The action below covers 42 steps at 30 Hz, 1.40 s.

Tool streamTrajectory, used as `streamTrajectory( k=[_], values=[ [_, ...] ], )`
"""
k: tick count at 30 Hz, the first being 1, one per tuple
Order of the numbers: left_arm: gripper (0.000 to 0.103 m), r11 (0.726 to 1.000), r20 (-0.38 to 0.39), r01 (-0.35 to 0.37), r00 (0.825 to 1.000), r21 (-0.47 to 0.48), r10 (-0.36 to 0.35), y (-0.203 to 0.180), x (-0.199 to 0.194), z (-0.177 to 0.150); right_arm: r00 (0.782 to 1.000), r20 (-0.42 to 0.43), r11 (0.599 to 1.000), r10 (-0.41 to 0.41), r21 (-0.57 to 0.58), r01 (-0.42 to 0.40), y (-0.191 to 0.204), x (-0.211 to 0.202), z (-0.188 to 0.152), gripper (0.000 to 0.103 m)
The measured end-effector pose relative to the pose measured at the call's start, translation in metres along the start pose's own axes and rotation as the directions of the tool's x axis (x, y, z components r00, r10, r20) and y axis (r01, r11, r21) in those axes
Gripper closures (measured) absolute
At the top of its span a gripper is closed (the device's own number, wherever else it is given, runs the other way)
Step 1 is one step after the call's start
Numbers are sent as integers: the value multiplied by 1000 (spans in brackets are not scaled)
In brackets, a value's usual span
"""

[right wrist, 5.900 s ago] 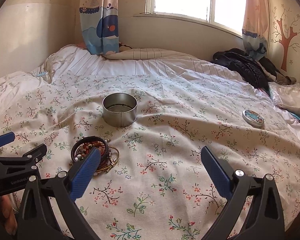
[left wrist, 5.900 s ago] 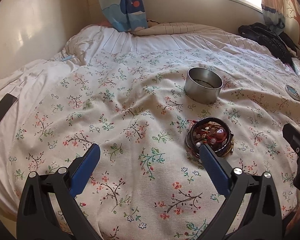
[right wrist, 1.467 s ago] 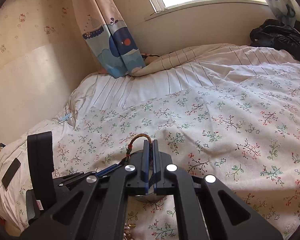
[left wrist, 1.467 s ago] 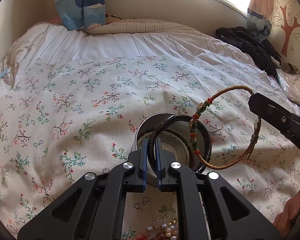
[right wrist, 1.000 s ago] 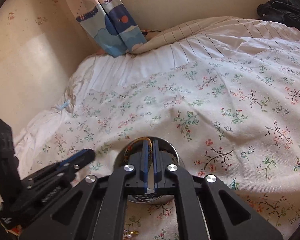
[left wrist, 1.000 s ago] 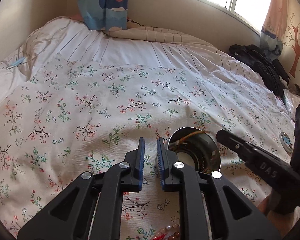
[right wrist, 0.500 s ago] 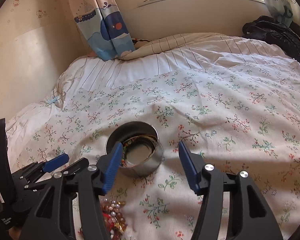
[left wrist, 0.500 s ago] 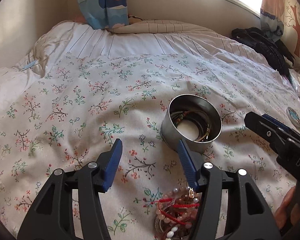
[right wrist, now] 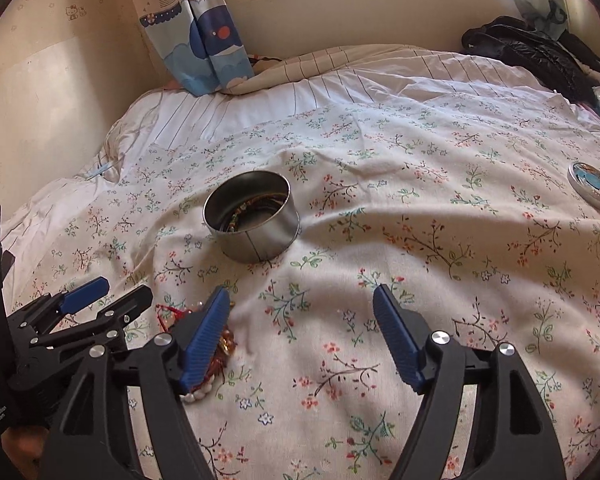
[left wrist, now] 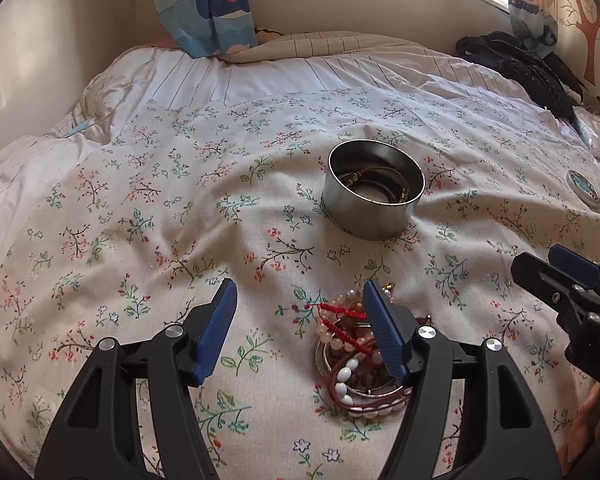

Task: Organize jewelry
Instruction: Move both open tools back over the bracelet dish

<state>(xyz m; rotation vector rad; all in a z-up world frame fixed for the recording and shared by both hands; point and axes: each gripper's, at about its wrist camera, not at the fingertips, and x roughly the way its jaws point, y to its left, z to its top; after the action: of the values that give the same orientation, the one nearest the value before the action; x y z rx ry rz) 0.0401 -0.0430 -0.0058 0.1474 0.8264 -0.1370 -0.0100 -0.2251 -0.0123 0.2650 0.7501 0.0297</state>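
A round metal tin [left wrist: 374,196] stands on the floral bedspread, with a black bracelet and a braided cord bracelet lying inside it; it also shows in the right wrist view [right wrist: 253,217]. A pile of beaded and red cord bracelets [left wrist: 348,356] lies on the bedspread in front of the tin, partly behind my left gripper's right finger. My left gripper [left wrist: 300,328] is open and empty, just above and left of the pile. My right gripper [right wrist: 302,332] is open and empty over bare bedspread, with the pile [right wrist: 212,356] behind its left finger.
The tin's lid [left wrist: 584,190] lies at the right of the bed, also seen in the right wrist view [right wrist: 592,186]. A black jacket [left wrist: 516,64] lies at the far right. A curtain [left wrist: 204,4] hangs at the back wall.
Both grippers let go of their bracelets into the tin, opened, and pulled back toward me. They now hover open near the bracelet pile.
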Motion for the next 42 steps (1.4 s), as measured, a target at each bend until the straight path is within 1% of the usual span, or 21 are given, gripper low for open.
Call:
streamTrajectory(
  k=[3,7,14,18,21,23,26,28,30,32,37,39,42],
  values=[
    [41,1000,-4,-3,1000,-3,3,3,-5,-7,1000,-4,1000,-4,-1,4,1,-4,-5,28],
    [40,1000,-9,-8,1000,1,8,5,-10,-14,1000,-5,1000,-10,-7,10,2,-7,-8,27],
    [40,1000,-9,-6,1000,5,6,5,-12,-17,1000,-10,1000,-15,-18,15,5,-7,-11,25],
    [40,1000,-11,-4,1000,1,4,5,-11,-17,1000,-15,1000,-16,-22,15,6,-5,-12,22],
    [39,1000,-24,11,1000,-7,-11,9,-8,-18,1000,-20,999,-23,-26,23,6,-4,-12,19],
    [39,998,-50,42,998,-47,-44,20,-3,-19,999,-23,999,-39,-28,38,5,-3,-12,15],
    [40,987,-81,66,994,-148,-79,45,7,-21,998,-28,998,-57,-18,57,1,-2,-12,15],
    [40,981,-91,58,993,-184,-76,57,11,-23,998,-33,998,-58,-11,58,-1,-1,-12,15],
    [40,979,-96,59,992,-196,-79,61,13,-25,997,-40,998,-58,-9,58,-2,1,-12,15],
    [40,981,-98,69,991,-183,-89,58,14,-24,997,-46,998,-57,-11,57,-3,3,-12,15],
    [40,994,-81,92,992,-59,-97,26,13,-19,997,-58,999,-50,-15,49,-3,6,-13,15],
    [40,993,-86,109,990,-49,-113,18,19,-15,997,-60,999,-48,-13,47,-4,6,-13,15],
    [40,989,-110,135,984,-62,-141,12,30,-9,997,-62,999,-42,-7,42,-5,7,-12,15]
  ],
)
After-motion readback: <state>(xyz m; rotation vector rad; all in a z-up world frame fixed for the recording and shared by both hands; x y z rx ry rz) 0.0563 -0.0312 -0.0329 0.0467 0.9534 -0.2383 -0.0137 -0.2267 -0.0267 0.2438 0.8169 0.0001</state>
